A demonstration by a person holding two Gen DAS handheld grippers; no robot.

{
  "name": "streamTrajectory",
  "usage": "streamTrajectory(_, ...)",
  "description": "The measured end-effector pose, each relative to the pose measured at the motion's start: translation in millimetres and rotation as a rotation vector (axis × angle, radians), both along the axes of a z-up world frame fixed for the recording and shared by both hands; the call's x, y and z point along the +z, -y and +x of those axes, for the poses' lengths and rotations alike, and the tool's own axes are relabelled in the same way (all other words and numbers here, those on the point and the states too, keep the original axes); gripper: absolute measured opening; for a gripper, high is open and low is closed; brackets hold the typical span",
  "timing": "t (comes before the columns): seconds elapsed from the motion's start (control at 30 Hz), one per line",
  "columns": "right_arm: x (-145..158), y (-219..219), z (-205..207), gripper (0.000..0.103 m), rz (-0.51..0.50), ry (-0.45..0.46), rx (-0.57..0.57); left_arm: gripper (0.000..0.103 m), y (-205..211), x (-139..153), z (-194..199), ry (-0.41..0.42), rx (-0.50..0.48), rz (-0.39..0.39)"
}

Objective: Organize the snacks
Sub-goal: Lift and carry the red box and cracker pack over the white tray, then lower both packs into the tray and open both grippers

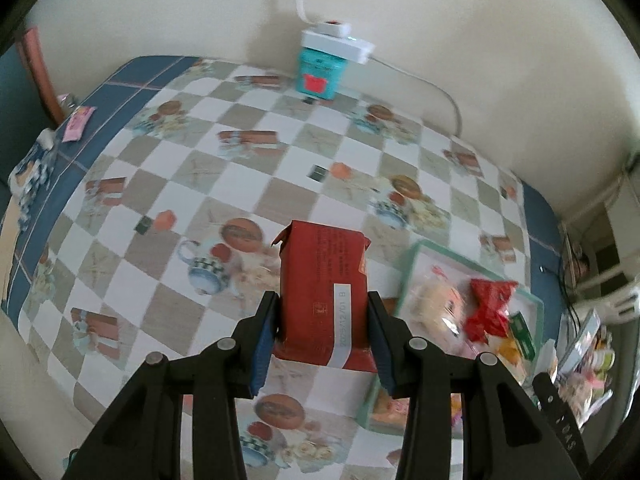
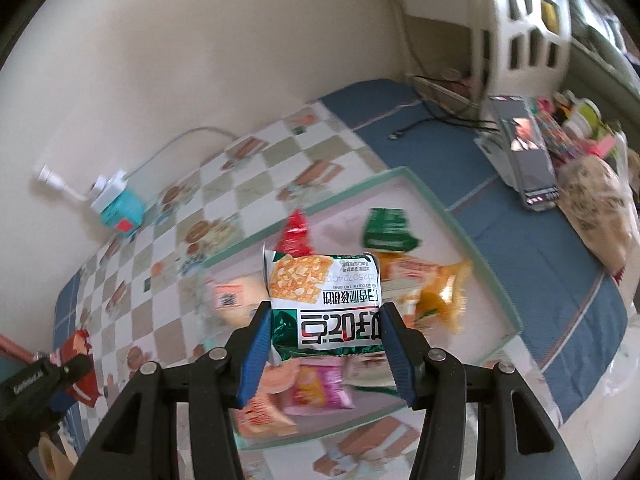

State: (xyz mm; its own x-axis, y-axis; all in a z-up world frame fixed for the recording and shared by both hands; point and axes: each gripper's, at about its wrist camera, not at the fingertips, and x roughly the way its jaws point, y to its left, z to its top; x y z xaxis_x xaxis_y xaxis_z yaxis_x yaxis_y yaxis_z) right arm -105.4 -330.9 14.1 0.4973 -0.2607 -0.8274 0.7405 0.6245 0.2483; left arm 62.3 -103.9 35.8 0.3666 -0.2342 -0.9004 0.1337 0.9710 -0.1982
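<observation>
A red rectangular foil snack packet (image 1: 323, 292) is clamped upright between the blue pads of the left gripper (image 1: 323, 322), whose jaws are drawn in close on its sides, above the checked tablecloth (image 1: 200, 160) and just beside the green-rimmed tray of mixed snacks (image 1: 416, 254). To the right, a white-and-green crinkled cracker packet (image 2: 325, 306) is pinched by the right gripper (image 2: 325, 334), jaws part open around it, above the same tray (image 2: 456, 220). Both packets are judged to be in carriage, a sorting step under way. Next, a clear spot must be chosen and each packet lowered before release.
</observation>
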Motion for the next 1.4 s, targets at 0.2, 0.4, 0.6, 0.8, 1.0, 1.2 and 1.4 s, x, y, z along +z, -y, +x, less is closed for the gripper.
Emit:
streamTrajectory(0.2, -7, 31, -22, 0.056, 0.033, -0.004, -0.086, 0.045, 36, -1, -17, 0.009, -0.076, 0.029)
streamTrajectory(0.4, -13, 51, -36, 0.056, 0.05, -0.013, -0.132, 0.045, 68, -7, -32, -0.001, -0.139, 0.043)
streamTrajectory(0.6, -17, 58, -40, 0.056, 0.038, -0.031, -0.141, 0.045, 96, -13, -45, -0.009, -0.196, 0.055)
streamTrajectory(0.8, -22, 62, -41, 0.056, 0.039, -0.041, -0.135, 0.045, 116, -16, -50, -0.013, -0.232, 0.057)
streamTrajectory(1.0, -26, 65, -35, 0.056, 0.028, -0.06, -0.123, 0.045, 128, -12, -47, 0.008, -0.255, 0.052)
streamTrajectory(1.2, -32, 61, -24, 0.056, 0.023, -0.078, -0.089, 0.045, 129, -19, -39, -0.018, -0.249, 0.043)
streamTrajectory(1.4, -41, 47, -5, 0.056, 0.034, -0.102, -0.023, 0.045, 102, -26, -17, -0.066, -0.181, -0.004)
